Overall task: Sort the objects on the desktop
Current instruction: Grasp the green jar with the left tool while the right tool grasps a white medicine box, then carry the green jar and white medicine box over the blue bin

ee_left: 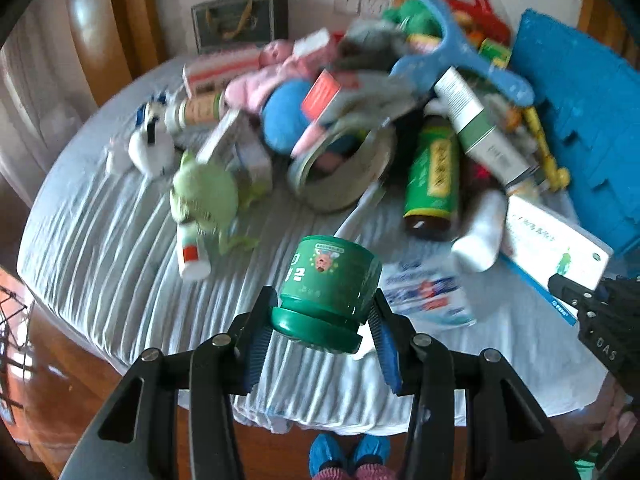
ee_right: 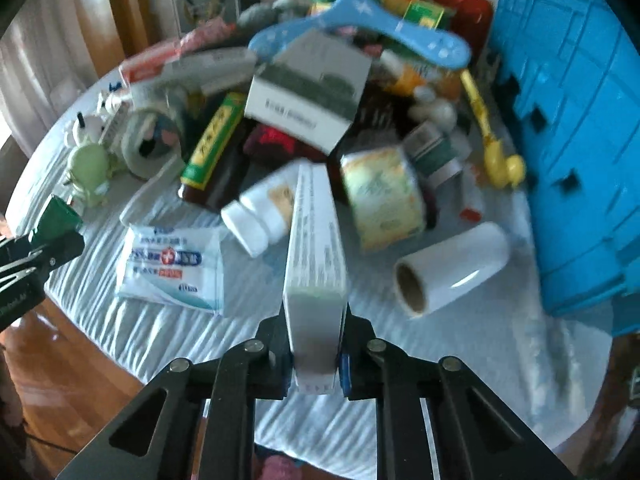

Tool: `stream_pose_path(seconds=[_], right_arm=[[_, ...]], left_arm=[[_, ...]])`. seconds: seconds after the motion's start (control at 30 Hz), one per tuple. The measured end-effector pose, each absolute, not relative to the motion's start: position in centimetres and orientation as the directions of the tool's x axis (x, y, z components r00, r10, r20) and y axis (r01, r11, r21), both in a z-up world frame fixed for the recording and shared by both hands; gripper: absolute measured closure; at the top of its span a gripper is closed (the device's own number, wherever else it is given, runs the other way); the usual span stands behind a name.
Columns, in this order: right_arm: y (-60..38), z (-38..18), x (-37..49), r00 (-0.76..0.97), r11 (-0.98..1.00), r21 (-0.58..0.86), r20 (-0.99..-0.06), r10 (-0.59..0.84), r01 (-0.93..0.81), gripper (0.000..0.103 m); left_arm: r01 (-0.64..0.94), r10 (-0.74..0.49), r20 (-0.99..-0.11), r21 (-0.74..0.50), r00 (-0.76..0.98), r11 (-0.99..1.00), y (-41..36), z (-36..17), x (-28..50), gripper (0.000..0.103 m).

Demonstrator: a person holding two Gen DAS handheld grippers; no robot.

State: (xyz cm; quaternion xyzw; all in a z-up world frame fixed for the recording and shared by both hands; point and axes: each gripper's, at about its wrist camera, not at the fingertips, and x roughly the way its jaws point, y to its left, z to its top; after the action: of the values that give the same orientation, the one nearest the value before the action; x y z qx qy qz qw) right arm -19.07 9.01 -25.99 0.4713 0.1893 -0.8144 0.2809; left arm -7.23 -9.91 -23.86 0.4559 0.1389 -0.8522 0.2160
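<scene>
The left gripper (ee_left: 322,338) is clamped on a small green plastic jar with a dark green lid (ee_left: 330,288), held above the pale wrinkled cloth (ee_left: 120,248) with its lid toward the camera and its base tilted away toward the pile. The right gripper (ee_right: 316,356) grips a flat white cardboard box (ee_right: 316,248) on edge, its long axis running straight ahead along the fingers, pointing at the heap beside the blue plastic drawer unit (ee_right: 568,120).

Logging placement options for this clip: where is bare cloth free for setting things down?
Bare striped grey cloth lies at the near left, below the green plush toy, and near right, below the white paper roll beside the blue plastic crate. The far centre pile is crowded.
</scene>
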Motion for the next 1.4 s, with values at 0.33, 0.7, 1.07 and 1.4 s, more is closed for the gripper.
stream_pose_path(seconds=[0.33,0.7,1.07,1.4], right_arm=[[10.4,-21.0,-18.2,-0.489,-0.771,-0.046,-0.797,-0.356,0.635,0.086],[12.7,-12.5,-15.5,-0.616,-0.786,-0.034,-0.642,-0.456,0.617,0.086],[19.7,-5.6,-15.7,-0.770,-0.854,-0.034,-0.452,-0.450,0.519,0.086],[30.5,-1.2,-25.6,-0.848,-0.905,-0.056,-0.377,-0.373,0.423,0.086]], left_arm=[[0.438,-0.245,-0.776,-0.045,-0.582,-0.898,-6.9,-18.1,-8.2,0.057],[0.355,-0.252,-0.661,-0.023,-0.707,-0.935,-2.8,-11.7,-7.9,0.057],[0.241,-0.226,-0.499,0.037,-0.836,-0.970,4.9,-4.9,-10.9,0.057],[0.149,-0.155,-0.398,0.047,-0.904,-0.988,16.4,-0.1,-21.7,0.057]])
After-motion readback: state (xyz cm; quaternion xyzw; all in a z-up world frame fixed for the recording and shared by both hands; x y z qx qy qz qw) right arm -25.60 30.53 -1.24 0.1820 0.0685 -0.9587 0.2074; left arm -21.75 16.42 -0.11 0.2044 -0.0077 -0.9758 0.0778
